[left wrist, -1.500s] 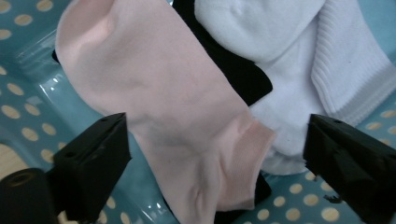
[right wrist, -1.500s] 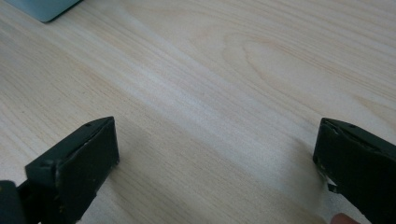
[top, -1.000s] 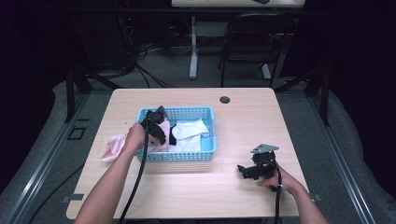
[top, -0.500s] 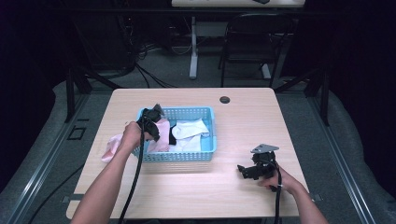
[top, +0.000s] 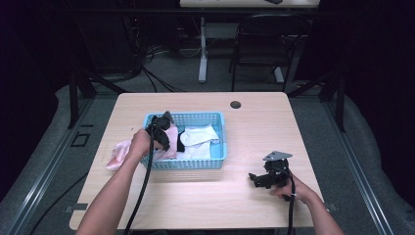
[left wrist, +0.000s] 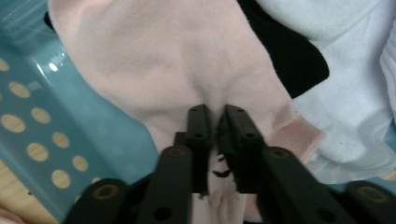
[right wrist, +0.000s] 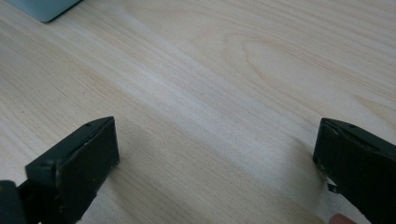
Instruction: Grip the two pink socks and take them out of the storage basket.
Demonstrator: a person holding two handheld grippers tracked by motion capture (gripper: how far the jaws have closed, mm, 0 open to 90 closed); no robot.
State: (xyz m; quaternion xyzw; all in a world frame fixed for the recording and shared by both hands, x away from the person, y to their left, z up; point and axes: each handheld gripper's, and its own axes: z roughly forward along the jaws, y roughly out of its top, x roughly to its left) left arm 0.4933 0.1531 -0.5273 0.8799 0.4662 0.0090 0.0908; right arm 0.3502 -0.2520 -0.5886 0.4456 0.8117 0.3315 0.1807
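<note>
Right tool (top: 266, 178) rests low on the bare counter (top: 205, 196) at the near right, jaws spread wide, nothing between them; in the right gripper view only wood grain lies between the two black jaws, with a corner of the basket at top left. It sits well apart from the basket.

Left tool (left wrist: 215, 135) is the nearer one to the work: it is over the left end of the blue basket (top: 215, 164), jaws pinched narrow on a fold of the pink sock (left wrist: 163, 60). Cloth bunches up between the jaw tips, so it looks like a hold on the sock.

Key relation: the pink sock lies straight ahead of and under the left tool, inside the basket at its left end, against the perforated wall. Its long axis runs away from the jaws, ribbed cuff off to the right of the jaws in the left gripper view. Probably the next move is a lift up and left, over the basket wall.

Sock is soft, pale pink, limp, wrinkled at the pinch. It overlaps a black cloth (left wrist: 289, 56), and white socks (top: 198, 139) fill the middle and right of the basket. Another pink piece (top: 117, 154) lies on the counter just outside the basket's left wall.
</note>
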